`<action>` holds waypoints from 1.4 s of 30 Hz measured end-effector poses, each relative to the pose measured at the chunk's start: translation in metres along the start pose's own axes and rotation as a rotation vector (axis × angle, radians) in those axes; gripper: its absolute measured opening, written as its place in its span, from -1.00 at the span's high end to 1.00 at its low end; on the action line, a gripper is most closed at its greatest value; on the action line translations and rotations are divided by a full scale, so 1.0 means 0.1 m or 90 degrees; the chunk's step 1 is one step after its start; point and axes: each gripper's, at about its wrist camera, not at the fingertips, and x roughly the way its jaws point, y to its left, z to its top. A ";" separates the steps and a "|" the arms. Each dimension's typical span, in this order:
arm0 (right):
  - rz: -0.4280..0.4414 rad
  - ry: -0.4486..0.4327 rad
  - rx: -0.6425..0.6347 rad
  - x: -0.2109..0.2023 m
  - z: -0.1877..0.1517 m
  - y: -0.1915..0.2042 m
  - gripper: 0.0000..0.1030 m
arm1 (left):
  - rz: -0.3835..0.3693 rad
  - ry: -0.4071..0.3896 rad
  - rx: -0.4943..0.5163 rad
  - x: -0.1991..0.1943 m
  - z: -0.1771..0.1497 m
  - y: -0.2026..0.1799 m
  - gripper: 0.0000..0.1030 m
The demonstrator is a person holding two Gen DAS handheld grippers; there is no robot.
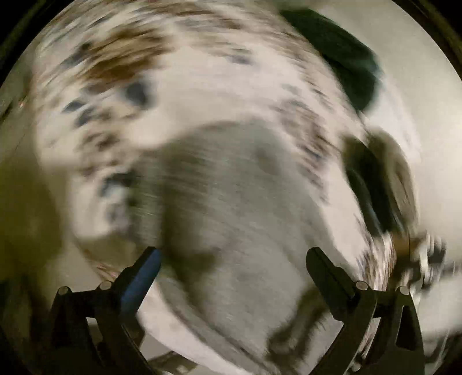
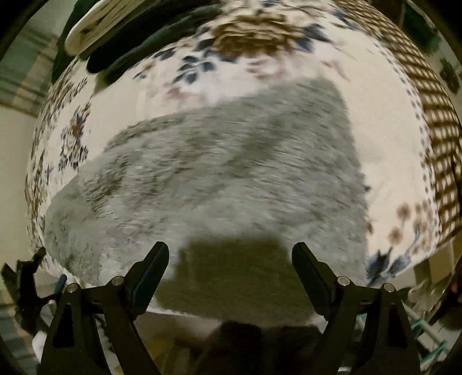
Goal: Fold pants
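Note:
Grey fluffy pants (image 2: pixel 219 178) lie spread flat on a white floral blanket (image 2: pixel 384 144); they also show, blurred, in the left wrist view (image 1: pixel 236 196). My right gripper (image 2: pixel 230 256) is open and empty, hovering over the near edge of the pants, where its shadow falls. My left gripper (image 1: pixel 233 261) is open and empty above the pants. The left wrist view is heavily motion-blurred. The other gripper (image 2: pixel 26 277) shows at the far left of the right wrist view.
The floral blanket (image 1: pixel 115 86) covers a bed. Dark green clothing (image 2: pixel 144 46) and a white folded item (image 2: pixel 95 20) lie at its far left corner. A brown checked cloth (image 2: pixel 433 121) runs along the right side. Dark clothing (image 1: pixel 340 57) sits far right in the left wrist view.

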 end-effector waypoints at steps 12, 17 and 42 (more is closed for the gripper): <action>-0.031 0.021 -0.045 0.29 0.03 0.50 -0.73 | -0.080 -0.047 0.018 0.39 0.51 0.12 0.35; -0.021 0.013 -0.026 0.28 0.02 0.48 -0.73 | -0.122 -0.074 0.049 0.10 0.44 0.01 0.46; -0.028 -0.110 0.163 -0.90 -0.43 -2.18 -0.73 | -0.411 0.148 0.525 -0.16 -3.07 -3.62 0.48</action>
